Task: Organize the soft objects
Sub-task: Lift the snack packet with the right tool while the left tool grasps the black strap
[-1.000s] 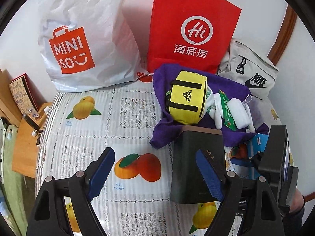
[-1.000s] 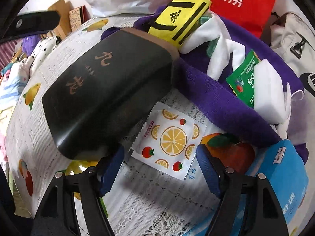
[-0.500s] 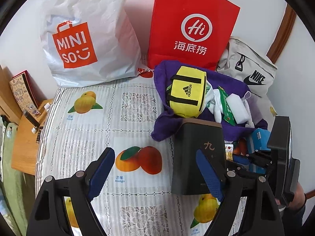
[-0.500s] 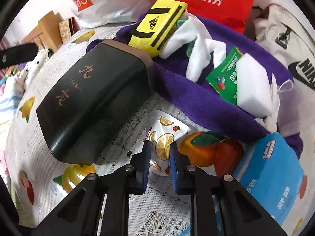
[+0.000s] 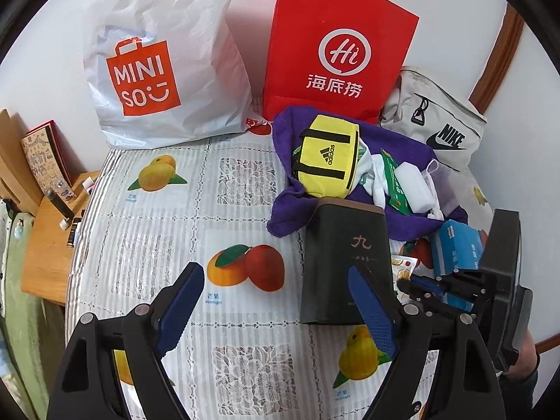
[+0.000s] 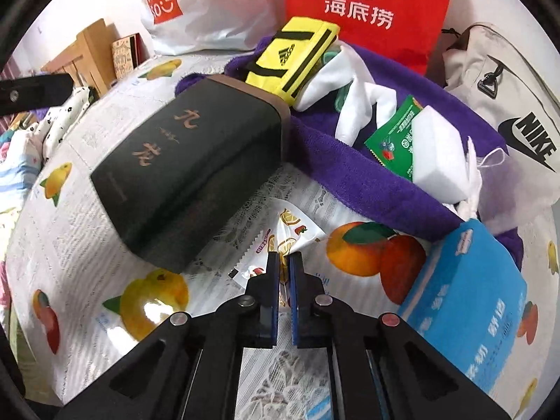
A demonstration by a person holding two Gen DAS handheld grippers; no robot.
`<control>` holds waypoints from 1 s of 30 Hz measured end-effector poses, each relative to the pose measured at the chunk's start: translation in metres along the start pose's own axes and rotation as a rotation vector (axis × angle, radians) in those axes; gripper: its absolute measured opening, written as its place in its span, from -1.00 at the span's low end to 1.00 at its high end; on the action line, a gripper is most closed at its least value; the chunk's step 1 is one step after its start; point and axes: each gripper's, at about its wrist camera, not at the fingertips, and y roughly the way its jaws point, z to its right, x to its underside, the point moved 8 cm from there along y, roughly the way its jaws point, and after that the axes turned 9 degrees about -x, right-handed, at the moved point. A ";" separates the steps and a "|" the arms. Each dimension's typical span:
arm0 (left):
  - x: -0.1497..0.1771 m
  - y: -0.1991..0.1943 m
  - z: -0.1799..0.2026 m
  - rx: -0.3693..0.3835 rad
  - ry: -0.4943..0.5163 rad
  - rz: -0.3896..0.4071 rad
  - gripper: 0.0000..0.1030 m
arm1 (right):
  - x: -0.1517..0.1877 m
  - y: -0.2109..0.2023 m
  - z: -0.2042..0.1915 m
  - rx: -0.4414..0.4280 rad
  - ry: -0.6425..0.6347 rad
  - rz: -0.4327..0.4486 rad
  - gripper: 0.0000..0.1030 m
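My right gripper (image 6: 284,257) is shut on a white fruit-print sachet (image 6: 285,231) and lifts its crumpled edge just off the table, beside a dark box (image 6: 189,171). A purple towel (image 6: 367,182) behind it carries a yellow Adidas pouch (image 6: 292,56), white cloth (image 6: 353,94), a green packet (image 6: 395,140) and a white sponge (image 6: 441,154). A blue tissue pack (image 6: 465,287) lies at the right. My left gripper (image 5: 276,301) is open and empty above the tablecloth, left of the dark box (image 5: 346,262). The right gripper (image 5: 406,285) shows there, pinching the sachet (image 5: 402,266).
A white Miniso bag (image 5: 157,80), a red paper bag (image 5: 336,52) and a grey Nike bag (image 5: 437,129) stand along the back wall. A wooden side table (image 5: 49,231) with small items sits off the table's left edge. The fruit-print tablecloth (image 5: 168,210) covers the table.
My right gripper closed on the fruit-print sachet and has raised it, so it now stands crumpled. My left gripper drew back slightly and stays open.
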 end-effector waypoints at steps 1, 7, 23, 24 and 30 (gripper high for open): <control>0.001 -0.001 0.001 0.001 0.001 0.000 0.63 | -0.003 -0.005 -0.001 0.007 0.008 0.019 -0.90; 0.010 -0.005 0.005 -0.002 0.008 -0.006 0.63 | -0.004 -0.027 -0.001 0.019 0.030 0.058 -0.90; 0.080 -0.020 0.038 0.015 0.087 -0.046 0.63 | 0.026 -0.103 -0.001 0.017 0.094 0.199 -0.89; 0.090 -0.019 0.042 0.019 0.097 -0.054 0.63 | 0.029 -0.107 0.000 0.019 0.100 0.204 -0.89; 0.141 -0.013 0.071 0.073 0.160 -0.108 0.63 | 0.053 -0.134 0.011 0.044 0.138 0.249 -0.90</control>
